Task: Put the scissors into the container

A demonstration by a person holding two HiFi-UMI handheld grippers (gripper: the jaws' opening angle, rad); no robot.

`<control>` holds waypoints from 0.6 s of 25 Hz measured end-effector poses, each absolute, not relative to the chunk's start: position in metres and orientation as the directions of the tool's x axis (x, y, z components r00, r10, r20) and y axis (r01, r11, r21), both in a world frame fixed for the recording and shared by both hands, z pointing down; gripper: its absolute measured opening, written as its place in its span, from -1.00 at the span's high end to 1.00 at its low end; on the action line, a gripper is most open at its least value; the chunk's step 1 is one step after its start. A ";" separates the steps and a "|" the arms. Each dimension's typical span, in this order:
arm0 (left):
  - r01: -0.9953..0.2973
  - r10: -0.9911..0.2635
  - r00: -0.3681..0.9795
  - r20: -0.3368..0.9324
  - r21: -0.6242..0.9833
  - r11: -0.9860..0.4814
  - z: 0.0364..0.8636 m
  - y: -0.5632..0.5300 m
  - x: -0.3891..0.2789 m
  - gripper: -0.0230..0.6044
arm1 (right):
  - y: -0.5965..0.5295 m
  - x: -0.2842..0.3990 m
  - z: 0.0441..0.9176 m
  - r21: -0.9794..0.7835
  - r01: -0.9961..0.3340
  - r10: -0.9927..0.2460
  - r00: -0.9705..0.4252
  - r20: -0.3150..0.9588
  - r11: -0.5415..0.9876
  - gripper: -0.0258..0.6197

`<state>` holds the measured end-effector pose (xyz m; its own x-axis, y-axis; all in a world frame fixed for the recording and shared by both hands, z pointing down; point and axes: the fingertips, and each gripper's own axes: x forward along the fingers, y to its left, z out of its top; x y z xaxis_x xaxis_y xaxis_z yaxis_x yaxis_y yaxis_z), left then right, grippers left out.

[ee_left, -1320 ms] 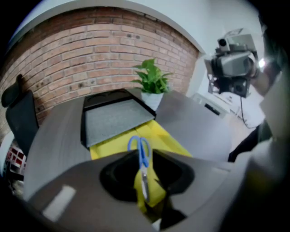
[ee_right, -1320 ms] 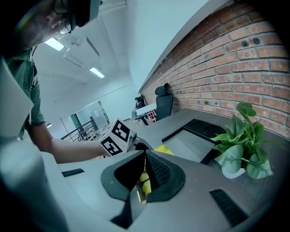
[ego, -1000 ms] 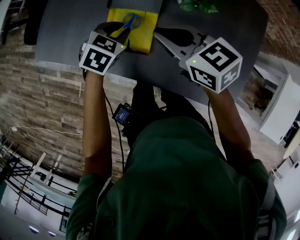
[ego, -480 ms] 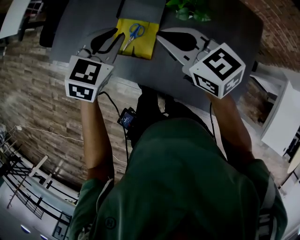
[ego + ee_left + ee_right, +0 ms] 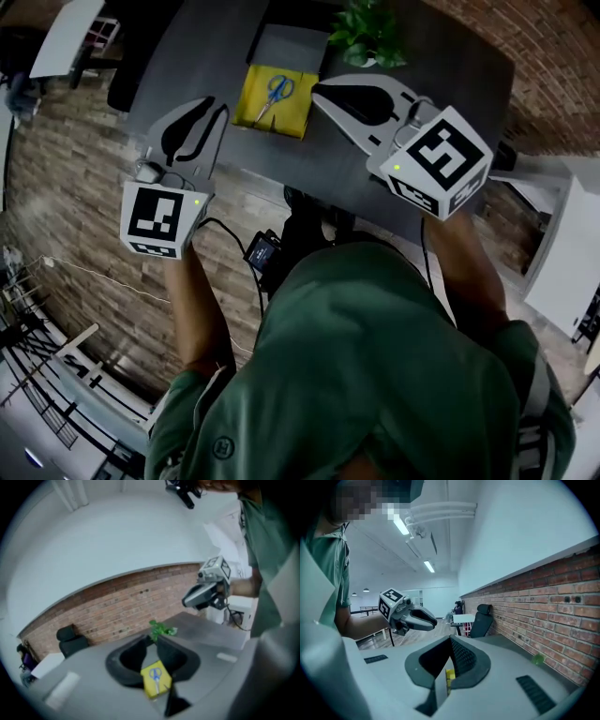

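Note:
Blue-handled scissors [image 5: 275,92] lie in the shallow yellow container [image 5: 295,112] on the dark grey table [image 5: 450,56]; the left gripper view shows the scissors [image 5: 156,675] in the container [image 5: 151,689] just past the jaws. My left gripper [image 5: 212,103] hangs over the table's near left edge, a short way short of the container, shut and holding nothing. My right gripper [image 5: 317,89] hovers right of the container, shut and empty. Only a sliver of the container [image 5: 450,676] shows between the jaws in the right gripper view.
A green plant [image 5: 367,33] stands at the table's far side, with a dark grey flat box [image 5: 291,47] beside it behind the container. A brick wall [image 5: 562,602] runs past the table, an office chair [image 5: 480,618] beyond. Wood flooring lies below.
My left gripper has drawn back from over the container toward the table's near edge, leaving the scissors lying in it. The right gripper has stayed about where it was.

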<state>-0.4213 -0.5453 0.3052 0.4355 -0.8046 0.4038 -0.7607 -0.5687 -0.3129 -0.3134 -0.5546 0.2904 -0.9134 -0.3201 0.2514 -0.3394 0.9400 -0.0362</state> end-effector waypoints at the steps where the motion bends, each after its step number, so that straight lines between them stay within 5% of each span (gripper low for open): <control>1: -0.765 -0.815 0.427 0.392 -0.324 -0.557 0.300 -0.539 -0.422 0.71 | -0.550 -0.311 0.286 -0.030 -0.336 -0.319 -0.916 0.245 0.941 0.91; 15: -0.809 -0.868 0.389 0.309 -0.336 -0.482 0.259 -0.453 -0.395 0.71 | -0.489 -0.269 0.254 0.013 -0.291 -0.287 -0.937 0.199 0.957 0.91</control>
